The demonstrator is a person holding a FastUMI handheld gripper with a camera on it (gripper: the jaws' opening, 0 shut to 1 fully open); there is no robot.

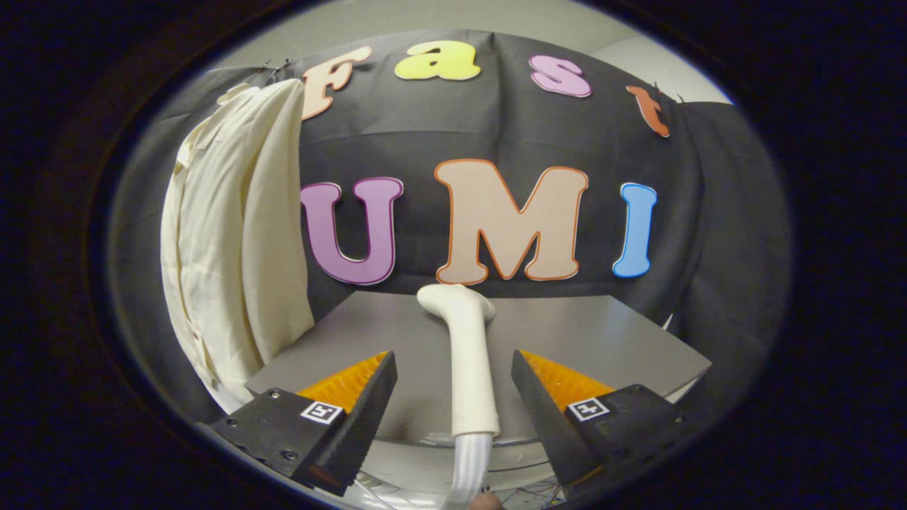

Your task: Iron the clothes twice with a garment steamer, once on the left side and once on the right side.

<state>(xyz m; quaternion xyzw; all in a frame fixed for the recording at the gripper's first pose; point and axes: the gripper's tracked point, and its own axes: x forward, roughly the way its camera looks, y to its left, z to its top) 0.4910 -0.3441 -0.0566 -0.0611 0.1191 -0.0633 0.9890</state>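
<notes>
White plastic is what lies between the fingers: the steamer handle [471,361] runs straight up the gap of the gripper [453,379], with clear space on both sides, so the fingers stand wide and touch nothing. The handle rests on a grey table [602,340], its bent head [457,299] at twelve o'clock from the fingertips and its ribbed hose [471,464] dropping off the near table edge at six o'clock, between the finger bases.

The step in hand looks like the pick-up. To do it well, I would judge the handle should sit centred in the gap, the pads closing on the straight shaft below the bend rather than on the head or the soft hose, which would give under pressure. A firm, square squeeze matters, since the smooth rounded shaft could twist between the pads once the hose starts pulling on it. Lifting should leave slack in the hose.

The cream shirt [227,241] hangs against the booth wall at ten o'clock, well apart from the fingers, its lower hem reaching down beside the table's corner. Neither pass appears begun, judging by the steamer lying flat.

Count: one steamer handle, one hose, one shirt, one table, two fingers.
</notes>
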